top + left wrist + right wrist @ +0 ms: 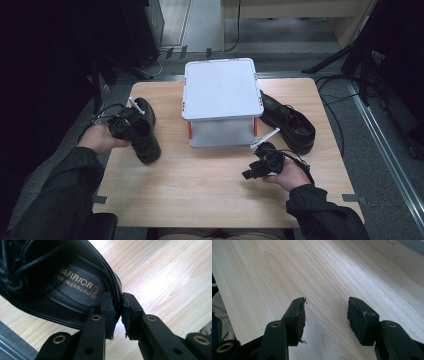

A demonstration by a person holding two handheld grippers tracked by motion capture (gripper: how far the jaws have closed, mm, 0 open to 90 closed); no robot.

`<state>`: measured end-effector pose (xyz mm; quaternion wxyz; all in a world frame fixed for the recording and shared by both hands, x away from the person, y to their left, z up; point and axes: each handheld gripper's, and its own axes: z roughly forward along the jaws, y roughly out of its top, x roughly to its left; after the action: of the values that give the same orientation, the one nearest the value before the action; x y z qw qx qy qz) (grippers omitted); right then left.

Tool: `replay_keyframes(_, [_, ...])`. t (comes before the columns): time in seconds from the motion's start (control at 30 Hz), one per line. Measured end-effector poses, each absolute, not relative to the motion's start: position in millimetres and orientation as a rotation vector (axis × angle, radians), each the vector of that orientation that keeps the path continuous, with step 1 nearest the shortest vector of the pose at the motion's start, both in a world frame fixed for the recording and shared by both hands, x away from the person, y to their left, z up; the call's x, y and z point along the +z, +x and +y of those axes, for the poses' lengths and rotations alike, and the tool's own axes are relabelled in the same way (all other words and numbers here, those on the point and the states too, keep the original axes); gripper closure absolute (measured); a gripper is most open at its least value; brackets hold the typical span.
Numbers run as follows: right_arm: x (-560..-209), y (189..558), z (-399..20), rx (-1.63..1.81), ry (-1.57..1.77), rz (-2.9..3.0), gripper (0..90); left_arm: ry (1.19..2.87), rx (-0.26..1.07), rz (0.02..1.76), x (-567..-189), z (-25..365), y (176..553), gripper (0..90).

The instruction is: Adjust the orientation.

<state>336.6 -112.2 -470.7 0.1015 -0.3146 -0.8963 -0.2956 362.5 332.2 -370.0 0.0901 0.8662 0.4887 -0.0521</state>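
Black shoe [62,282] toe cut off; heel collar between left gripper [118,315] jaws.

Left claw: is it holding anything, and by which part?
Yes. The left claw pinches the black leather lace-up shoe by the rear rim of its collar, one jaw inside, one outside.

Wooden table [200,195], grey floor [380,150]

surface [200,190]: pale wood, rounded corners, bare along the near edge | middle back: white two-tier rack [222,90] with orange posts standing on it | left: black left shoe [146,131] lying on the wood, toe toward the near side | right: black right shoe [289,122] just beside the rack
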Motion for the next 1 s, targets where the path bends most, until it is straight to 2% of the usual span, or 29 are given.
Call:
replay_keyframes(0.77, [-472, 337, -113, -0.876, -0.936, -2.646, 49.1, 2.522, -0.159, 1.495, -371, 367, 342, 77.7])
replay_keyframes(1.0, [-472, 337, -113, -0.874, -0.934, -2.641, 49.2, 2.491, -0.174, 1.517, -372, 365, 343, 75.9])
